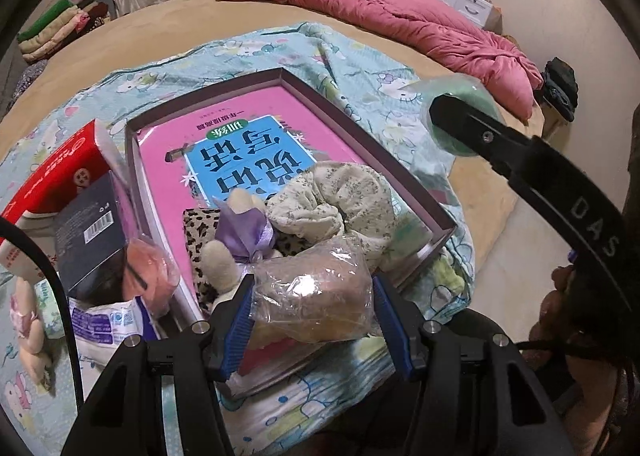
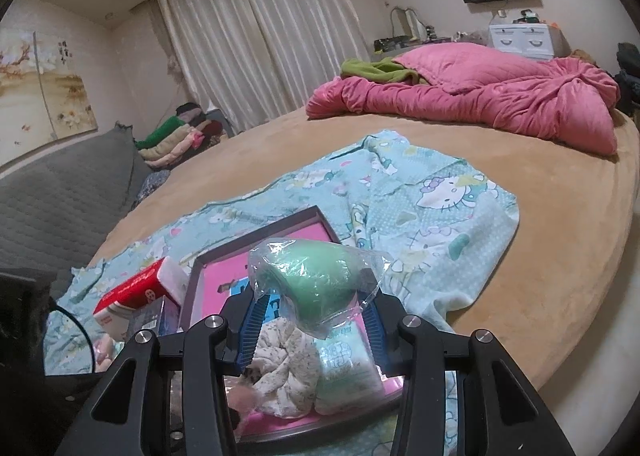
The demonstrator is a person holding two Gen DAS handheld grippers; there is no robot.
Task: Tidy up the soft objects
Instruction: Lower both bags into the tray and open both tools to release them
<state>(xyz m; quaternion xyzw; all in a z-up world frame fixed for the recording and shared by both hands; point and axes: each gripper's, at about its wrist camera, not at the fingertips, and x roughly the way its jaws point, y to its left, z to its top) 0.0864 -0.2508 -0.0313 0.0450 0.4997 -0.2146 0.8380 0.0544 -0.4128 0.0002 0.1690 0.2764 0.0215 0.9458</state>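
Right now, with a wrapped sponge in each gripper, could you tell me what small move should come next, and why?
Probably lower the left gripper and release its brown wrapped sponge into the shallow box. It already hangs over the box's near end beside the floral cloth, while the right gripper holds the green sponge higher.

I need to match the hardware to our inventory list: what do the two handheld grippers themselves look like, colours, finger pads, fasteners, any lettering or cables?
Both the left gripper and right gripper are matte black, angular linkages with round silver pivot pins. Their fingers carry ribbed blue pads. Seen from the left camera, the right gripper's black arm bears pale "DAS" lettering. A thin black cable loops at the left.
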